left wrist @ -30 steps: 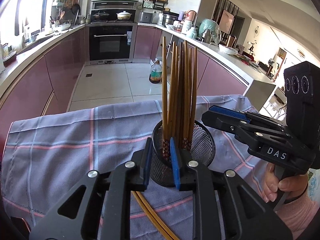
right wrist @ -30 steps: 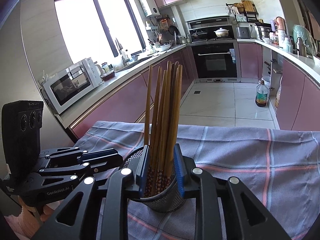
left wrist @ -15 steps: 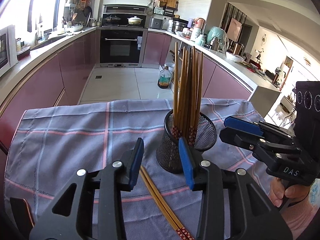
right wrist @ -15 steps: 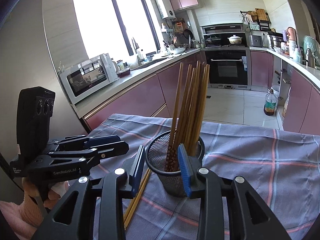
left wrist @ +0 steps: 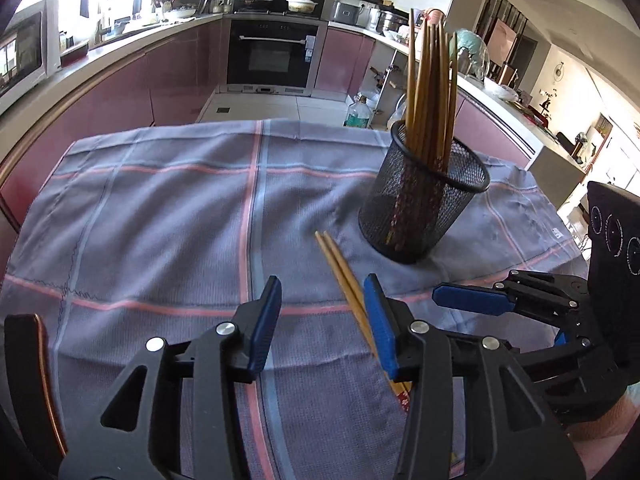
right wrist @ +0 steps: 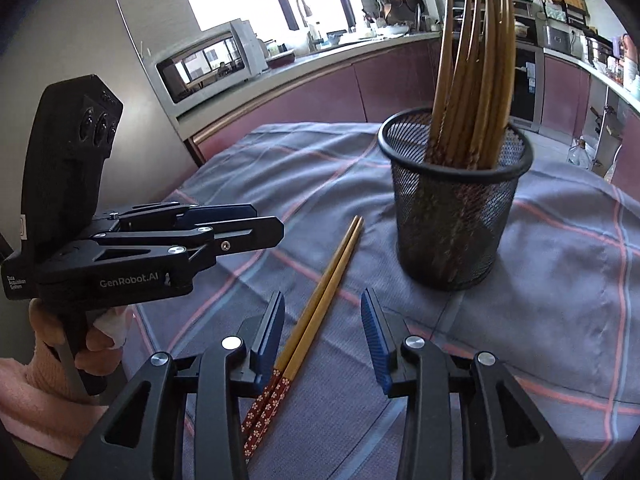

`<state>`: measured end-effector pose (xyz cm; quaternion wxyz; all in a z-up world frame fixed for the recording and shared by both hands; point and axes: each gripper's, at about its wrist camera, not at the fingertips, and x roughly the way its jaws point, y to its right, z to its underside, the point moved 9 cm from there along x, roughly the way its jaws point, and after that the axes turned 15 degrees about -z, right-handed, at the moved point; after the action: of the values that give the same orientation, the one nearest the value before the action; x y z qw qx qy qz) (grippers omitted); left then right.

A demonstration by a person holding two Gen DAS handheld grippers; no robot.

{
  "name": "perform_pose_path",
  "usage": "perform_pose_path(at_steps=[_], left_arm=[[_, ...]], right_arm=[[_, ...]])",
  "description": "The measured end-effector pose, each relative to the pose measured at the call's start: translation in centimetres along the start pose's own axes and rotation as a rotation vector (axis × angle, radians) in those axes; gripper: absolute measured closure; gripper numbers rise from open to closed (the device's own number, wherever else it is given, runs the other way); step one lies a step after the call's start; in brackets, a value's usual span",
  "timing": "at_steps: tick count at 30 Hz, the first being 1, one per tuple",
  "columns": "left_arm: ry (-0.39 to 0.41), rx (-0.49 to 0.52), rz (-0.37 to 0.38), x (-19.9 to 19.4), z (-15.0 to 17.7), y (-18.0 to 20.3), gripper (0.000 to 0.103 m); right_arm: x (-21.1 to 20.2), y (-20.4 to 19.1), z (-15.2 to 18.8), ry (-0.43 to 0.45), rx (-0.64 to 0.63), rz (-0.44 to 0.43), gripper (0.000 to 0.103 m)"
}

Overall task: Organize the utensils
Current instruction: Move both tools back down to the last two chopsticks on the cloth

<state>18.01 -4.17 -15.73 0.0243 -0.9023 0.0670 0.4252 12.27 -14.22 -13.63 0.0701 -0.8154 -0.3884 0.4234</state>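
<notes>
A black mesh cup stands on the checked cloth, full of several wooden chopsticks standing upright. A loose pair of chopsticks with red flowered ends lies flat on the cloth in front of the cup. My left gripper hovers over that pair, its jaws opening, the pads not pressing on the sticks. My right gripper also has the pair passing between its opening jaws, untouched. Each gripper shows in the other's view.
The blue-grey cloth with pink lines covers the table. A hand in a pink sleeve holds the left gripper's handle. Kitchen counters, an oven and a microwave lie beyond the table's far edge.
Both grippers have pulled back and down from the mesh cup and widened their jaws. The loose pair of chopsticks has come into view between the fingers.
</notes>
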Motion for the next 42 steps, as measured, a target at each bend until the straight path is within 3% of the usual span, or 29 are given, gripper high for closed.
perform_pose_path(at_steps=[7,11,20,34,42], left_arm=[[-0.05,-0.005,0.007,1.5,2.5,-0.3,0.061],[-0.063,0.004,0.009,1.9,3.0,0.1,0.061],[-0.073,0.037,0.019,2.2,3.3,1.4,0.061],[-0.086,0.124,0.005,3.3,3.4,3.6,0.062],[-0.091,0.143,-0.005,3.5,3.3,3.7,0.076]], right_arm=[[1.5,0.5,1.2,-0.038,0.034,0.009,0.067],[1.8,0.7,1.3,-0.048,0.024,0.03,0.074],[1.4,1.0,1.7,-0.058,-0.002,0.081,0.079],[1.1,2.0,1.4,-0.05,0.03,0.075,0.08],[1.4,2.2,1.0,-0.061,0.009,0.093,0.081]])
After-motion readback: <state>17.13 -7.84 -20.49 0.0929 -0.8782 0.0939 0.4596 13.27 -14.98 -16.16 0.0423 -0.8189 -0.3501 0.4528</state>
